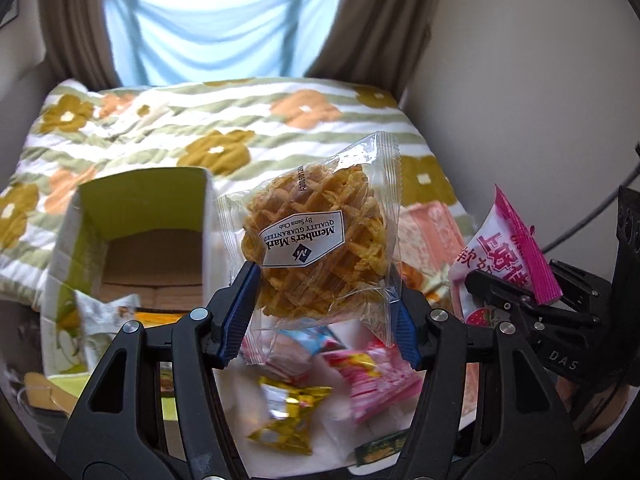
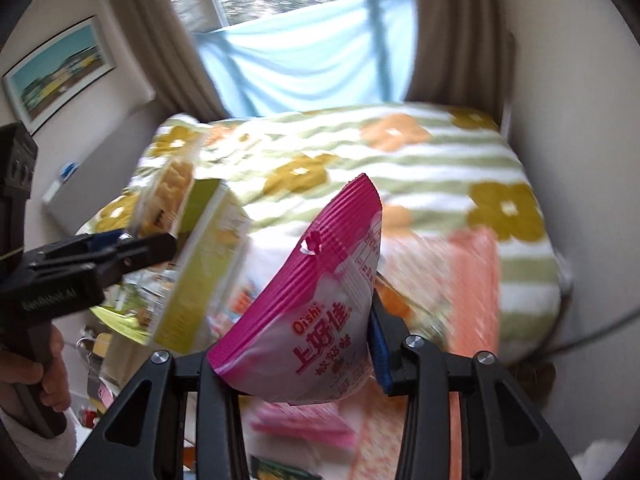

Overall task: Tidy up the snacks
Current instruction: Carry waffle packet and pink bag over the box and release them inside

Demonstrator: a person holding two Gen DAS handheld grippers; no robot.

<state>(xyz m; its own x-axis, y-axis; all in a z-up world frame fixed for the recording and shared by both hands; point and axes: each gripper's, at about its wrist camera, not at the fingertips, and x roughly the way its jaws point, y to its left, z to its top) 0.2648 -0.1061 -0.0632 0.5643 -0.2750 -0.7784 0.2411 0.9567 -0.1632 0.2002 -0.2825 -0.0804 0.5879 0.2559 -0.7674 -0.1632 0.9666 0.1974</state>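
A lattice pastry in a clear wrapper (image 1: 320, 240) labelled "Member's Mark" hangs clamped between the blue-padded fingers of the left gripper (image 1: 324, 312), held above the scattered snacks and just right of an open green carton (image 1: 140, 216) whose cardboard floor is visible and which holds at least one white packet (image 1: 100, 312) at its near edge. The right gripper (image 2: 300, 360) is closed on a pink Oishi packet (image 2: 316, 300), gripped low on its body so that the crimped top edge points up and away. Below both lie loose items: a gold-wrapped sweet (image 1: 288, 412), a pink wafer pack (image 1: 380, 380) and a small pale pink and blue packet (image 1: 296, 352), all resting on a pale surface in front of a floral-striped bedspread (image 1: 224, 120). The step in hand appears to be loading the carton. For a clean drop, the pastry should be carried left until it sits wholly over the opening, lowered past the carton rim, and only then released; the wrapper is slack and slippery, so a light, steady squeeze avoids crushing the brittle lattice. The Oishi packet is best kept clear to the right until the carton mouth is free, since both tools crowding one opening risks tipping its thin wall.
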